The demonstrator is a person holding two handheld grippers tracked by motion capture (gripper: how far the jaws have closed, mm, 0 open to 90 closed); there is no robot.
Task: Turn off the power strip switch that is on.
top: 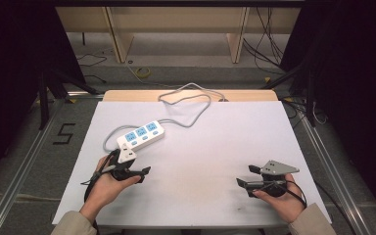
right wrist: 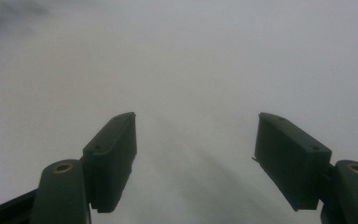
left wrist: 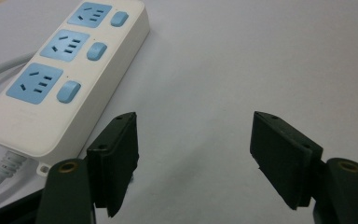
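- A black "5" (top: 64,133) is marked on the floor left of the table
- White power strip (top: 140,135) lies on the white table sheet (top: 210,161), grey cord (top: 186,105) looping to the far edge
- Left gripper (left wrist: 193,158) beside the strip, jaws wide, nothing between them
- Right gripper (right wrist: 196,156) wide over bare sheet

From my remote station, the one sign I could read was a black figure "5" (top: 64,133) marked on the grey floor (top: 24,147) to the left of the desk (top: 200,161). The white power strip (top: 140,135) carried blue socket faces and blue switches, but I could read no lettering or brand on its casing in the left gripper view.
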